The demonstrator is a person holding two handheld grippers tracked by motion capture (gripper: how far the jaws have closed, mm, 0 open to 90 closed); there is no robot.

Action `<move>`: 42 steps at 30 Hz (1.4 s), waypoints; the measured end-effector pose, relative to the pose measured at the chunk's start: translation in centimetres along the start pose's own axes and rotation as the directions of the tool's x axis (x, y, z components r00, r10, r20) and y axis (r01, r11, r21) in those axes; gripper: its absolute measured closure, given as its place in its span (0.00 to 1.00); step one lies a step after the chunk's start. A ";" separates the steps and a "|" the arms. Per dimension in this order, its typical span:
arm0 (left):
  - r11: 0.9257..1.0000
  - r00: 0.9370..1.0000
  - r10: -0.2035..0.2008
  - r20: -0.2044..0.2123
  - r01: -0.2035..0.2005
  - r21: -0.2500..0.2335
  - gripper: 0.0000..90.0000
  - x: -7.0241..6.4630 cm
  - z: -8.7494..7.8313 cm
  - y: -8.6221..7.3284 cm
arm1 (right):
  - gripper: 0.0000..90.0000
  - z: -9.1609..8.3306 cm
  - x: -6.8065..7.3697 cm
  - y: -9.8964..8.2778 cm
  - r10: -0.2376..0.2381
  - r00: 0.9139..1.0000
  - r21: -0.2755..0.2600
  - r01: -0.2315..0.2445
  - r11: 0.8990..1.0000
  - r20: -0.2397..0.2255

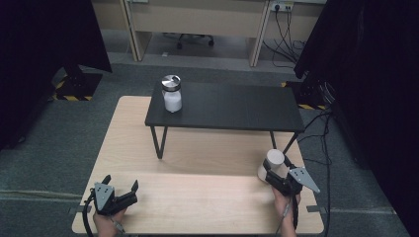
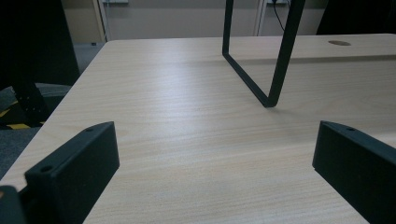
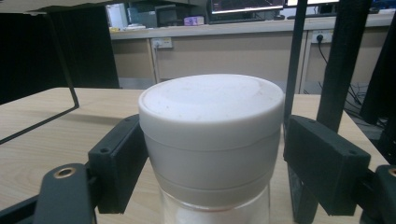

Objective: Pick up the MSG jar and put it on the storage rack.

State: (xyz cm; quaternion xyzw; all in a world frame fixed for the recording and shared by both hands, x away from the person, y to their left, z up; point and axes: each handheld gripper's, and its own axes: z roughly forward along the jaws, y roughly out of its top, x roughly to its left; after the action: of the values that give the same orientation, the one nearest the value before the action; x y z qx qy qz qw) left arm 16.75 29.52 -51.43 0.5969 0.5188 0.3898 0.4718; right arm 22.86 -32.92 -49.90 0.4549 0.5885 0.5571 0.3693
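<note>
The right gripper (image 3: 212, 154) had its two black jaws set against either side of a white-lidded jar (image 3: 211, 135), at the level of the lid; whether the pads already pressed firmly was hard to tell. The jar stood low and right in the high view (image 1: 272, 165), on the pale wooden table (image 1: 197, 197), just in front of a leg of the black raised shelf (image 1: 232, 106). To grip well, the jaws probably needed to close squarely and level, so the jar would not tip. Its lid was broad, matte white and smooth-edged; the body below looked clear. The left gripper (image 1: 121, 190) rested at lower left, jaws wide and empty.
</note>
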 end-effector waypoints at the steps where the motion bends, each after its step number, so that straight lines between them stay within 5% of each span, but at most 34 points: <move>1: 1.000 1.000 0.001 0.000 -0.001 0.001 0.00 0.0 0.0 0.0 | 0.26 0.0 0.0 0.0 0.001 1.000 0.001 -0.001 1.000 -0.002; 12: 1.000 1.000 0.005 0.000 -0.005 0.003 0.00 0.0 0.0 0.0 | 0.36 0.3 -0.3 0.2 0.005 1.000 -0.003 -0.005 1.000 -0.024; 35: 1.000 1.000 0.003 -0.003 -0.003 0.016 0.00 -0.1 0.1 0.2 | 0.37 0.0 -0.1 0.0 -0.035 0.999 -0.021 0.034 0.999 -0.028; 42: 1.000 1.000 0.004 -0.002 -0.004 0.016 0.00 -0.1 0.1 0.2 | 0.37 -0.7 -0.2 1.4 -0.029 0.999 -0.020 0.029 0.999 -0.029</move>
State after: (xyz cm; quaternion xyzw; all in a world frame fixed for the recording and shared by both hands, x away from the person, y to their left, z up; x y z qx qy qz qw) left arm 16.93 29.41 -51.25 0.6013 0.5213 0.3871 0.4658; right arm 22.42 -33.37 -48.46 0.4345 0.5951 0.5639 0.3730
